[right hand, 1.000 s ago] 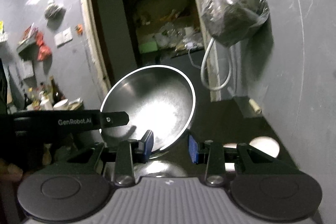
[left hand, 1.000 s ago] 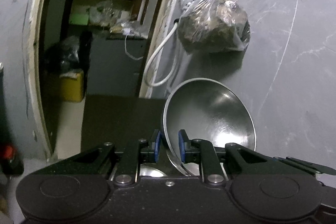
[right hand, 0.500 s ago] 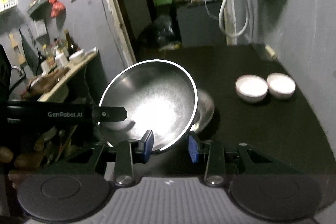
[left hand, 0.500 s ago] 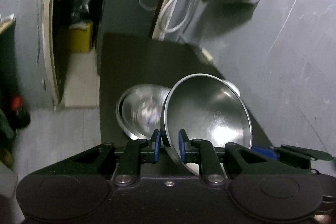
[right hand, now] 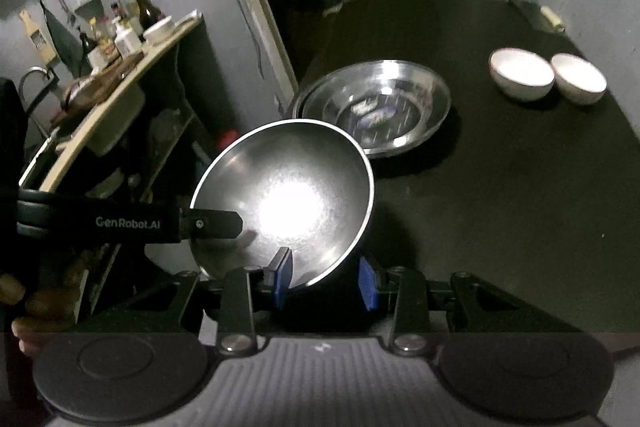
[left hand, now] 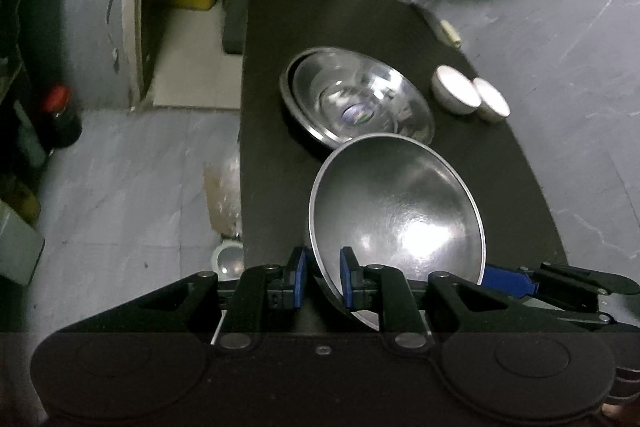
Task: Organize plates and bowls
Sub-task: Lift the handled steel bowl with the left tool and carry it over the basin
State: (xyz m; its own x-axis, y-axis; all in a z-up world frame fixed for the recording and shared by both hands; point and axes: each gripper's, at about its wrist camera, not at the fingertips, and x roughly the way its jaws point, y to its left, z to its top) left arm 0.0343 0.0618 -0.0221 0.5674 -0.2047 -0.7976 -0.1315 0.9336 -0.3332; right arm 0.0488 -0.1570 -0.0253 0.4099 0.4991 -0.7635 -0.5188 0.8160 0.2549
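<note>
Black left tongs (left hand: 322, 277) with blue pads, silver screws, right tongs (right hand: 325, 281) grey ribbed housing, white "GenRobot.AI" lettering

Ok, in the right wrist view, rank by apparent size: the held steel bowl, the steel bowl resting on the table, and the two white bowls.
1. Resting steel bowl and held steel bowl: similar; held one is nearer, so unsure.
2. Left white bowl.
3. Right white bowl, slightly smaller.

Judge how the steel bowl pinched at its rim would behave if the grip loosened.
The steel bowl looks polished, so probably slippery. Held tilted by the left gripper at one rim point, it would likely pivot downward. Rigid; likely clangs, not breaks.
</note>
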